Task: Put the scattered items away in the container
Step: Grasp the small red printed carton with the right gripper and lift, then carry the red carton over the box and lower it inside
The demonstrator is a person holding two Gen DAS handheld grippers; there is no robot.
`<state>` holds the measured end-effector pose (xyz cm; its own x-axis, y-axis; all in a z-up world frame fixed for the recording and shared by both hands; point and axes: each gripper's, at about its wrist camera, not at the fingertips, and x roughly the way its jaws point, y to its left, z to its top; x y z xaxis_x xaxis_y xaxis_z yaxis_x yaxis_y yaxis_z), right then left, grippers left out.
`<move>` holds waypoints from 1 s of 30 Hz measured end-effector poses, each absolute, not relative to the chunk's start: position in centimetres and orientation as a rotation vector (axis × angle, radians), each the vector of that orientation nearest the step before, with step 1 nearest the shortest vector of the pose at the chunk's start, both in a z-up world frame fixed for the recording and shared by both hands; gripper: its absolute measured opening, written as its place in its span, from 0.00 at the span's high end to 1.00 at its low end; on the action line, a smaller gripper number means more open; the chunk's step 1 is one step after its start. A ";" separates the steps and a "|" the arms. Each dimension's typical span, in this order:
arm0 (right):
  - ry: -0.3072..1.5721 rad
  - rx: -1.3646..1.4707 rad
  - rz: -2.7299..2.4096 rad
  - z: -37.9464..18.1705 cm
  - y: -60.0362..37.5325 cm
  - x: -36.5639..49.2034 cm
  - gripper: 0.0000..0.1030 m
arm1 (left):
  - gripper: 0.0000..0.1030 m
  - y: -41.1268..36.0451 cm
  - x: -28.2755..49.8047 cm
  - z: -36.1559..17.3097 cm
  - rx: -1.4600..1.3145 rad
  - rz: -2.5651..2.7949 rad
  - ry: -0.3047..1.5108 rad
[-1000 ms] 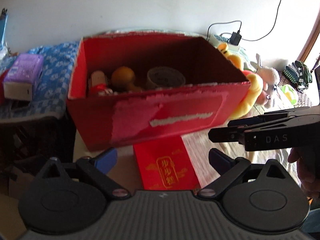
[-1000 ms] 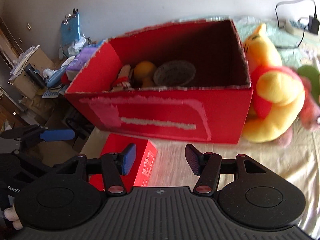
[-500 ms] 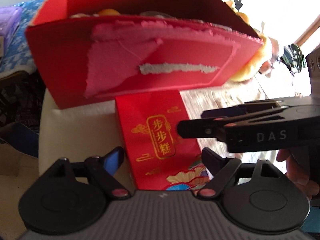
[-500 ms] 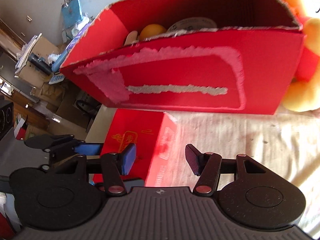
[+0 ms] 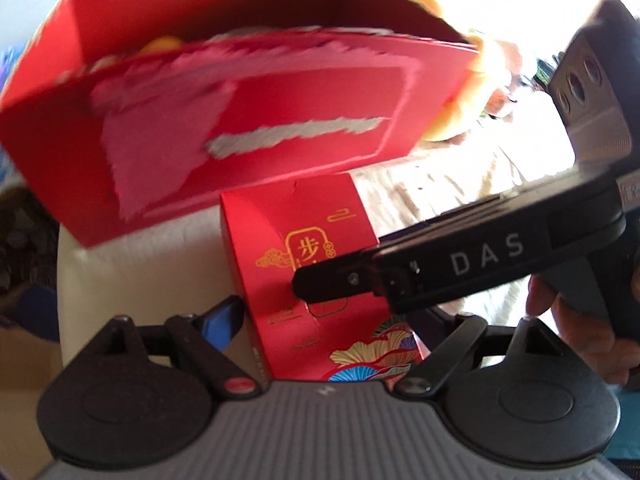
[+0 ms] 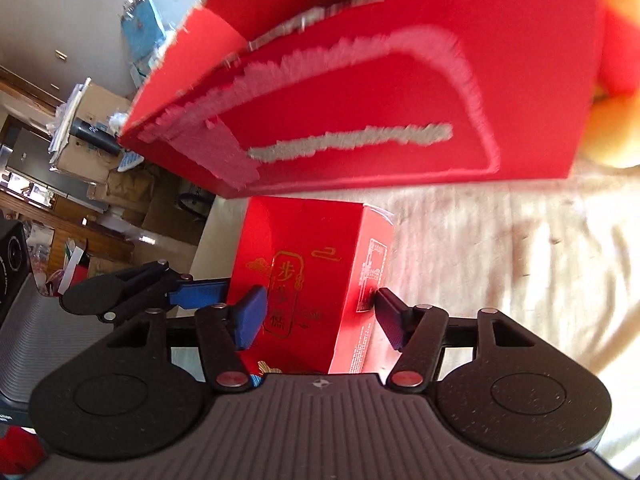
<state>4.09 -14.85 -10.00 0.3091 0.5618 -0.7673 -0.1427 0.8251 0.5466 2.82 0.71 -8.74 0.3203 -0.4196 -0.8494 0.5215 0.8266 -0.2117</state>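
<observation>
The left hand-held gripper (image 5: 326,322) is spread wide, its blue-padded left finger (image 5: 222,320) just beside the left wall of a small red cardboard gift box with gold lettering and a coloured fan pattern (image 5: 320,280). Its right finger lies mostly hidden beneath the other tool, so contact on that side cannot be told. The small box sits between the two fingers, standing on the cream cloth-covered surface (image 5: 140,276) directly ahead of the palm.

Beyond the fingertips, and touching or nearly touching the far end of the small box, stands the large open red cardboard container with torn pale patches on its front wall (image 5: 260,120). An orange round item (image 5: 162,44) peeks above its near rim, blurred.

To the right, the right hand-held gripper (image 6: 320,308) reaches in from that side; in the left wrist view its black finger marked "DAS" (image 5: 460,268) lies across the top face of the small box. A hand (image 5: 576,328) grips its handle. From its own camera this tool is also released and wide, straddling the same small box (image 6: 308,276): the blue pad (image 6: 250,316) over the lettered top face, the dark pad (image 6: 390,318) just beside the right wall. Farther right, a yellow and red plush toy (image 6: 616,92) leans against the container's end.
</observation>
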 end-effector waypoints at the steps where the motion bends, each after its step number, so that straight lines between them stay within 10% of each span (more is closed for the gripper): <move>1: 1.151 0.409 0.477 -9.5 -15.3 3.7 0.41 | 0.16 0.2 2.5 -8.3 0.128 -0.638 1.066; 30: 0.538 0.133 0.216 2.6 -20.2 4.6 0.42 | 0.17 -4.7 10.0 2.9 0.067 -0.876 0.744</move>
